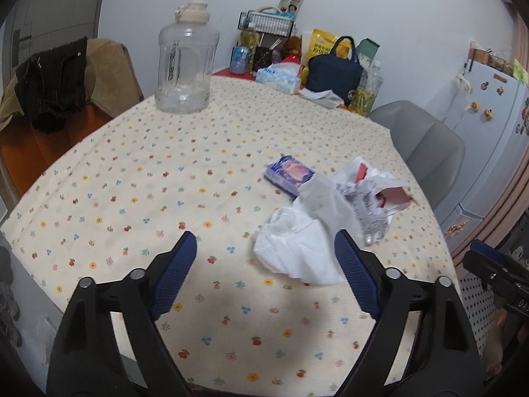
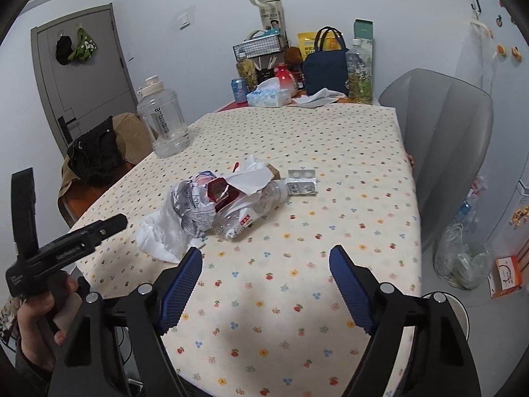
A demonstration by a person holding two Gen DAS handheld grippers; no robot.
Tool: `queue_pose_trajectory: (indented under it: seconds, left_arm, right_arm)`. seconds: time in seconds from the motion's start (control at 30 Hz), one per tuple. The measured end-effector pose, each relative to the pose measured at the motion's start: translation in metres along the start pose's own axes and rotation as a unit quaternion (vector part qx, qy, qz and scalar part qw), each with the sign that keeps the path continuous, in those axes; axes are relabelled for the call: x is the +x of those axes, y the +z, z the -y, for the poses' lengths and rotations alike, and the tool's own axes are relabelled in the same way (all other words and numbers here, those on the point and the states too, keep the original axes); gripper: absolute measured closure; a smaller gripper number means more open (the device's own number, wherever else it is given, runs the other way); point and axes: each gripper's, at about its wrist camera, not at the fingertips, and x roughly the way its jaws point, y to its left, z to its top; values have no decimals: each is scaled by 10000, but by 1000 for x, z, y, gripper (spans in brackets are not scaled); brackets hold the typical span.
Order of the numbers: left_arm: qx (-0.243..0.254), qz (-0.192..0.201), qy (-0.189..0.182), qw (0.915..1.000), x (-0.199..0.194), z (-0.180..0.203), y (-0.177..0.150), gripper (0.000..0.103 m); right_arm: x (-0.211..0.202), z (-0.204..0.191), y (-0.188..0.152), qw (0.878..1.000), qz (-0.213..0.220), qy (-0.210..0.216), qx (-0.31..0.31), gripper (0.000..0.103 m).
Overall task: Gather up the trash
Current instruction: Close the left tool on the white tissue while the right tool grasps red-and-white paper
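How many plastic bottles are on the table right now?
3. A big clear jug stands at the table's left edge; a tall bottle stands beside the blue bag at the far end; a crushed one lies in the trash pile. More may be hidden.

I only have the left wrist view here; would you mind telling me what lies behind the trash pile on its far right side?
Observer: A silver blister pack lies flat on the tablecloth, just right of the trash pile; your view hides it.
Operator: Thank you. Is there a bag for the trash anywhere?
Observer: A clear plastic bag sits on the floor beside the grey chair.
Operator: And is the right gripper ready?
Observer: The right gripper is open and holds nothing, hovering short of the pile.
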Motion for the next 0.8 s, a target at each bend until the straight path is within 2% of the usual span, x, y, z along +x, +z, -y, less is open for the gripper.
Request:
queue_pose_trajectory:
  seconds: [0.33,0.37,0.47,0.5,0.57,0.8]
  left_arm:
    - [-41,-502,-67,9987,40,-3,-6,36]
    - [-59,-560,-108,9984,44,-2,-6,39]
    - [-77,-746,-238,9969,54,2,-5,63]
    - [-62,-759,-251,9968,55,3,-4,73]
    - [-38,-765,-293,9966,55,5,-3,87]
    - [-94,-418,-151,9990,31,-6,5,90]
  right_arm:
    - [28,-4,5,9996,-200,201,-41,36]
    - [29,-5,6,9995,-204,230,-45,38]
    - [33,-8,10,9993,-189,311,-84,41]
    - [34,-10,12,9993,-171,329,-104,41]
    - [35,-12,15,9992,-133,341,-153,42]
    - [52,-12,33,9994,-77,161,-309,48]
